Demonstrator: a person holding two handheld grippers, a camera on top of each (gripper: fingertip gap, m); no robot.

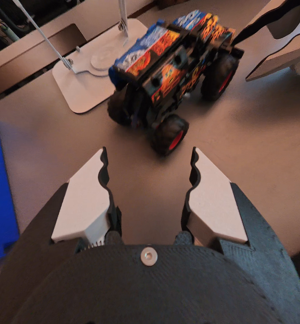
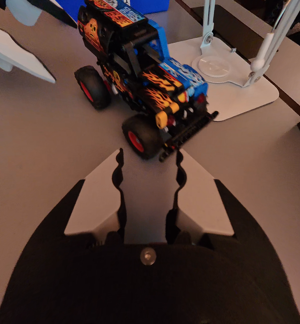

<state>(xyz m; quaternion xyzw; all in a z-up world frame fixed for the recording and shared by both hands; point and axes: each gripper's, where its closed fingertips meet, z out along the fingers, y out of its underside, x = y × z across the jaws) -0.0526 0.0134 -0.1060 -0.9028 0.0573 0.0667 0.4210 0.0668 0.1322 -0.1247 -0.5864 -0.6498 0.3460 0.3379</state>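
While both tongs hang with fingers apart and empty, the left tongs (image 1: pixel 149 152) just short of it, a toy monster truck (image 2: pixel 142 84) (black, blue, flame-painted) stands on the grey surface (image 2: pixel 40 157); the right tongs (image 2: pixel 150 154) nearly touch its front bumper, beside a white stand base (image 2: pixel 242 98).

Black printed gripper (image 1: pixel 149 152), white scalloped jaws, silver screw (image 1: pixel 148 256)
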